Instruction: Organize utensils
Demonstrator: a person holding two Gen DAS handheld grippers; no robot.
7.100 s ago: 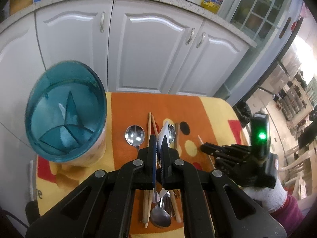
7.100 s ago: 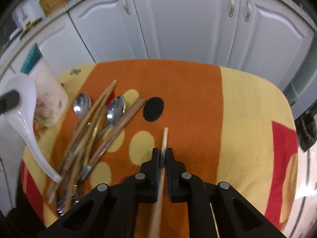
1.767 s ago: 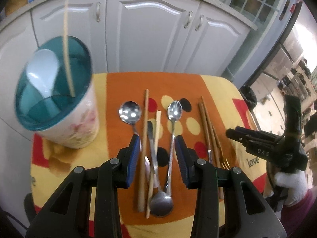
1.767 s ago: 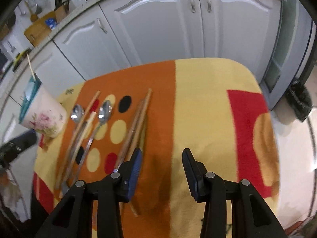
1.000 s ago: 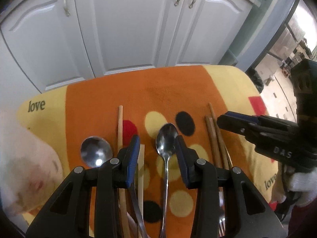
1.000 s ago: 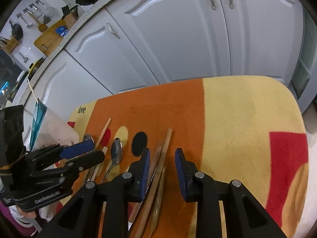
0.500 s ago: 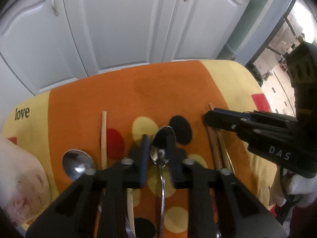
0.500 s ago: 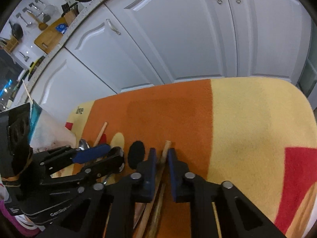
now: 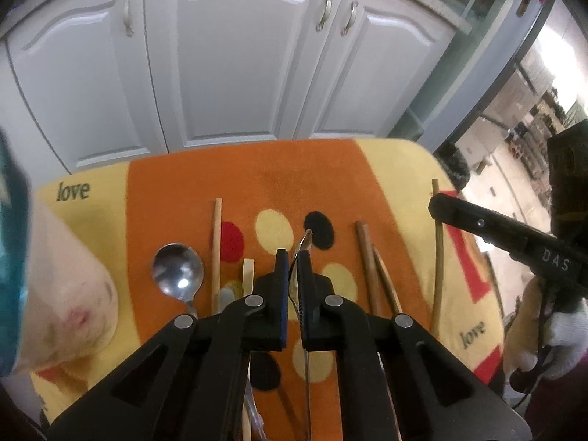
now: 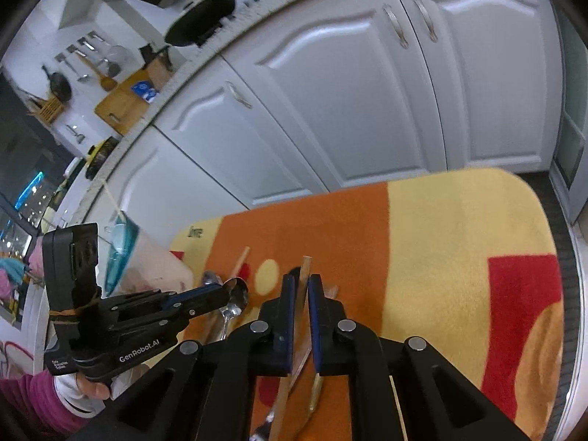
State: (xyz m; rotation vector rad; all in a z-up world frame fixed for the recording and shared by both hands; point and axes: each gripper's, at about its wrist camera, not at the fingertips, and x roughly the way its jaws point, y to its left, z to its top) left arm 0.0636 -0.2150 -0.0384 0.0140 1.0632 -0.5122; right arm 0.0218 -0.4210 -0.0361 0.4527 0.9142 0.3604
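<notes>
A long-handled metal spoon (image 9: 302, 253) is pinched between the closed jaws of the left gripper (image 9: 292, 257), its bowl tilted up above the cloth and its handle running back under the gripper. The right gripper (image 10: 300, 286) is clamped on a wooden chopstick (image 10: 304, 272) whose tip pokes out past the fingers, raised off the cloth. Both grippers reach forward side by side toward the cabinets. Lying on the orange and yellow tablecloth (image 9: 205, 176) are a second spoon (image 9: 178, 272), a pale chopstick (image 9: 217, 242) and two dark chopsticks (image 9: 365, 257). The floral utensil holder (image 9: 66, 286) with a teal rim stands at the left edge. White cabinet doors (image 9: 235, 58) fill the background.
</notes>
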